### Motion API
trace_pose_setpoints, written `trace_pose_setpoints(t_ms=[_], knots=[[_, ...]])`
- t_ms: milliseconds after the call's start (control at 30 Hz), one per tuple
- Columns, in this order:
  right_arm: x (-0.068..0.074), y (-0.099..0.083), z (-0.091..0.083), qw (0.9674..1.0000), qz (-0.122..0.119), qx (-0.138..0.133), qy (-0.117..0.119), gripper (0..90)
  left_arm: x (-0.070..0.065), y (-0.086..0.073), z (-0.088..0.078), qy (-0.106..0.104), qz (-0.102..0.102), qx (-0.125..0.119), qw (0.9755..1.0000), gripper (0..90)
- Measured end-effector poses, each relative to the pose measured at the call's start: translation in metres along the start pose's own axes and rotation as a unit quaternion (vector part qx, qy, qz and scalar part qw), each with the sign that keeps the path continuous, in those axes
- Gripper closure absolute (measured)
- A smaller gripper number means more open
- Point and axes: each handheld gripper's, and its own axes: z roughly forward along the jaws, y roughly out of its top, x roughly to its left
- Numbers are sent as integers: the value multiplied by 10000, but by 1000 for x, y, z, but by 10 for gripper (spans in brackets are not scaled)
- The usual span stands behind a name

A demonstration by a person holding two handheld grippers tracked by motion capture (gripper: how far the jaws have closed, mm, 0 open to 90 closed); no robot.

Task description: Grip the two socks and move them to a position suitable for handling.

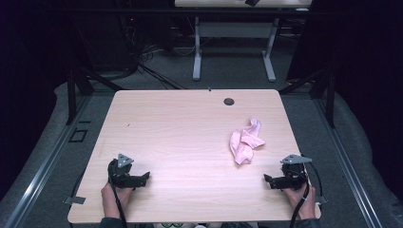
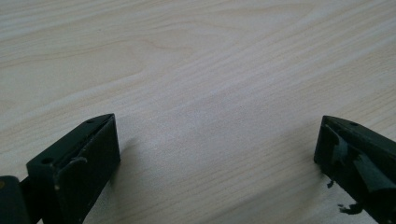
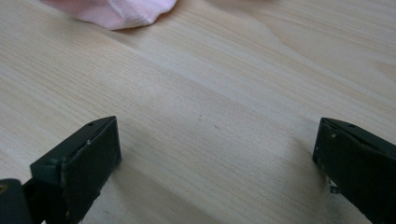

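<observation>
A crumpled pink cloth [image 1: 246, 141] lies on the right half of the light wooden table [image 1: 180, 137]. Its lower edge shows as the pink cloth [image 3: 116, 11] at the top of the right gripper view. My left gripper [image 1: 145, 177] rests low on the table near the front left, pointing right, jaws wide apart with bare wood between them; left gripper [image 2: 217, 140]. My right gripper [image 1: 267, 179] rests at the front right, pointing left, a short way below the cloth. Its jaws stand wide open over bare wood; right gripper [image 3: 217, 140]. Neither holds anything.
A small dark round grommet [image 1: 229, 101] sits near the table's far edge. Beyond the table stand a white desk frame [image 1: 234, 45], cables on the floor and dark stands at both sides. A floor rail [image 1: 43, 166] runs along the left.
</observation>
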Motion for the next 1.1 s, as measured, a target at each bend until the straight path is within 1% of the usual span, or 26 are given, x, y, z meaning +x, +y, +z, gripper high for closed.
trace_pose_setpoints(t_ms=[233,267,367,467,500,533,567,600,700,733,767,800,833,900,933,967,1033,1067,1100], knots=[[0,1,0,10000,34,6,-21,1,0,0,0,2,-1,0,10000,1],[-1,1,1,10000,52,33,-58,0,0,0,0,3,-1,0,10000,1],[-1,2,0,9999,78,60,-46,0,0,0,0,2,-1,-1,10000,1],[-4,2,0,9998,205,1,-5,0,0,0,0,1,2,-2,10000,1],[-4,2,0,9998,205,1,-5,0,0,0,0,1,2,-2,10000,1],[-5,2,-2,9996,273,13,10,0,0,0,0,0,0,-4,10000,1],[-5,2,-2,9996,273,13,10,0,0,0,0,0,0,-4,10000,1],[-6,4,-3,9995,307,-35,65,0,0,0,0,2,0,0,10000,1],[-4,7,-5,9996,291,-58,25,0,0,0,0,2,1,1,10000,1],[-2,12,-9,9995,301,-118,67,0,0,0,0,2,-1,-2,10000,1],[-2,12,-9,9995,301,-118,67,0,0,0,0,2,-1,-2,10000,1],[-1,15,-10,9992,324,-177,121,0,0,0,0,1,2,-3,10000,1],[1,19,-12,9992,308,-209,130,0,0,0,0,1,1,0,10000,1],[4,25,-13,9990,278,-256,223,0,0,0,0,0,3,-5,10000,1],[6,29,-14,9991,245,-263,222,0,0,0,0,2,2,-4,10000,2],[12,37,-14,9989,161,-257,344,4,0,0,0,0,0,-5,10000,2],[14,40,-14,9991,131,-245,332,7,0,0,0,2,3,-5,10000,2],[20,50,-12,9983,95,-314,473,21,0,0,0,2,3,-4,10000,2],[20,50,-12,9983,95,-314,473,21,0,0,0,2,3,-4,10000,1]])
